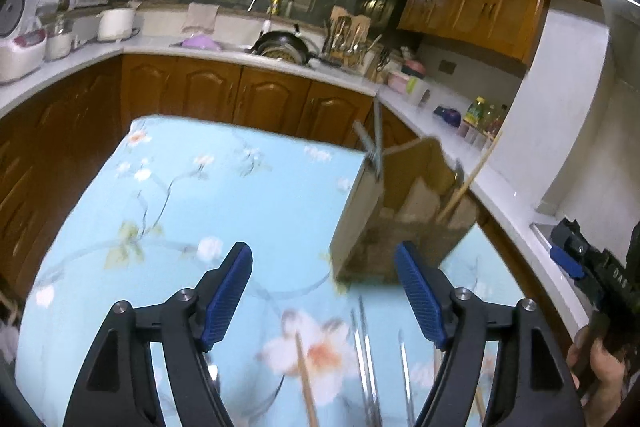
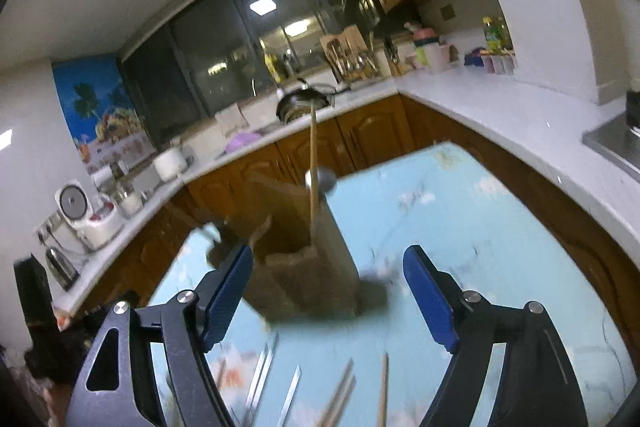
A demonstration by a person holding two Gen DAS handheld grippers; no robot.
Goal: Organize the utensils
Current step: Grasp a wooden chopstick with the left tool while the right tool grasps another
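Observation:
A brown cardboard utensil box (image 1: 404, 223) stands on the blue floral table (image 1: 224, 195). A fork (image 1: 374, 143), a spoon (image 1: 459, 173) and a wooden chopstick (image 1: 472, 179) stick out of it. Loose metal utensils (image 1: 366, 359) and a wooden chopstick (image 1: 306, 379) lie on the table near me. My left gripper (image 1: 324, 295) is open and empty above them, short of the box. My right gripper (image 2: 328, 295) is open and empty; the box (image 2: 308, 259) with chopstick (image 2: 313, 163) and spoon (image 2: 322, 181) stands just ahead. Loose utensils (image 2: 340, 391) lie below it.
White counters (image 1: 448, 123) over brown cabinets run around the table on three sides, holding a rice cooker (image 1: 18, 47), a wok (image 1: 282, 47), a utensil rack (image 1: 348, 39) and bottles (image 1: 478, 115). My right gripper shows at the left wrist view's right edge (image 1: 580, 259).

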